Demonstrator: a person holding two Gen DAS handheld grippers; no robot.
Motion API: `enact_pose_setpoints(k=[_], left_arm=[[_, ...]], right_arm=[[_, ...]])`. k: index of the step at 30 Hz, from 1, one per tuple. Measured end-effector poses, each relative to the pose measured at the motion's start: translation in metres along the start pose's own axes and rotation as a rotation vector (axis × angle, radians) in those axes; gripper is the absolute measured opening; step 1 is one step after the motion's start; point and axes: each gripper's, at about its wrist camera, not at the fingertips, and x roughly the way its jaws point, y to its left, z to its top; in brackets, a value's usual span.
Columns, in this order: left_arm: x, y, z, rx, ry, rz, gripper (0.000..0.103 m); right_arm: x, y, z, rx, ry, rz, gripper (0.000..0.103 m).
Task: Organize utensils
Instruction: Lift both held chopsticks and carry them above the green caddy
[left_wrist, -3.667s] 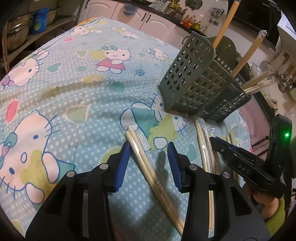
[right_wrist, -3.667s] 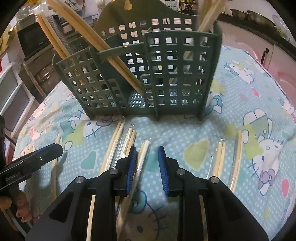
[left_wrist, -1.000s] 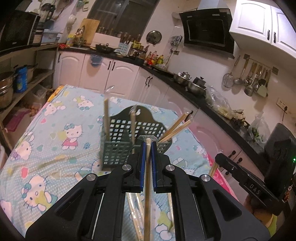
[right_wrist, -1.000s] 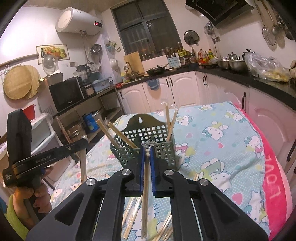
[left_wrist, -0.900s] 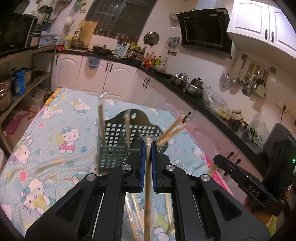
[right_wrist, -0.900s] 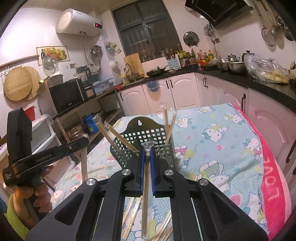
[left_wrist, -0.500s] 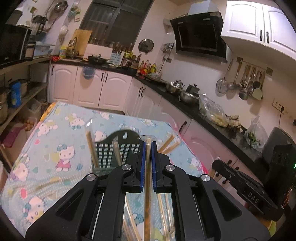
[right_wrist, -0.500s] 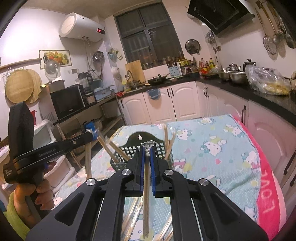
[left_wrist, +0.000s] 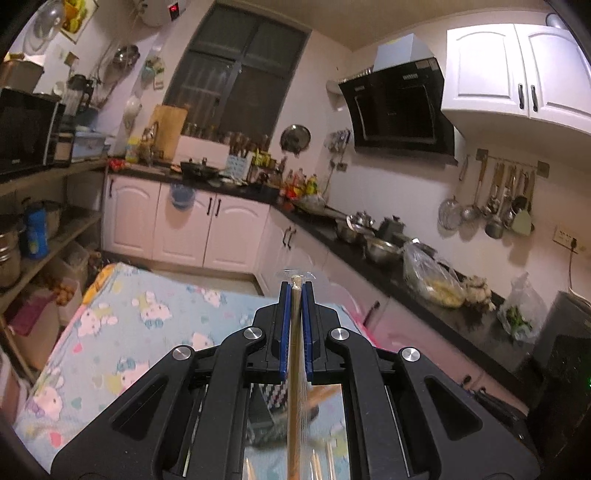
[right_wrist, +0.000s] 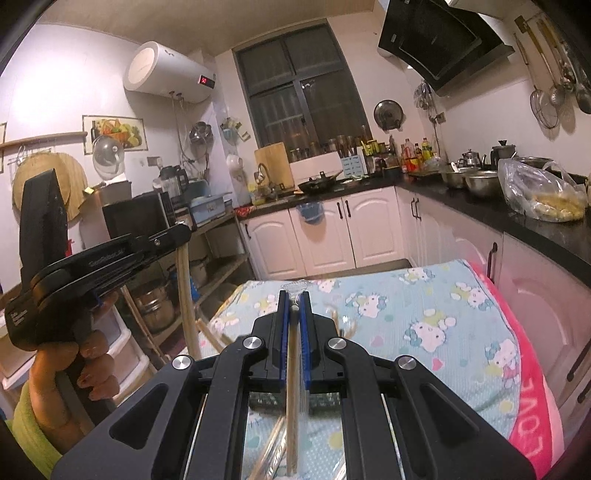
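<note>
Each tool (left_wrist: 294, 286) (right_wrist: 294, 295) clamps wrapped chopsticks (left_wrist: 293, 369) (right_wrist: 292, 387); basket (left_wrist: 275, 391) contents blurred, perhaps chopsticks.

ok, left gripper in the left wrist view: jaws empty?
No. The left gripper is shut on a wrapped chopstick pair, which runs between the blue pads and hangs down below them.

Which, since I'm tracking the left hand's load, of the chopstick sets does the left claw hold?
The chopsticks hanging at far left from the left claw; another set runs through the right claw, others lie on the cloth.
</note>
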Motion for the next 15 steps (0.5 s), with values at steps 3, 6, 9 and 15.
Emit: enact_pose_setpoints(k=[3, 6, 9, 15], left_arm=[[0.007, -0.002, 0.006, 0.013, -0.031, 0.025, 0.002], [0.018, -0.004, 0.013, 0.032, -0.071, 0.061, 0.002], [0.027, -0.007, 0.017, 0.045, -0.111, 0.094, 0.002], [0.048, -0.008, 0.018, 0.066, -0.162, 0.151, 0.002]], right_arm=[[0.005, -0.003, 0.008, 0.004, -0.016, 0.004, 0.006], [0.011, -0.005, 0.020, 0.011, -0.031, 0.014, 0.006], [0.017, -0.004, 0.032, 0.011, -0.055, 0.021, 0.006], [0.031, -0.004, 0.055, 0.017, -0.118, 0.023, 0.006]])
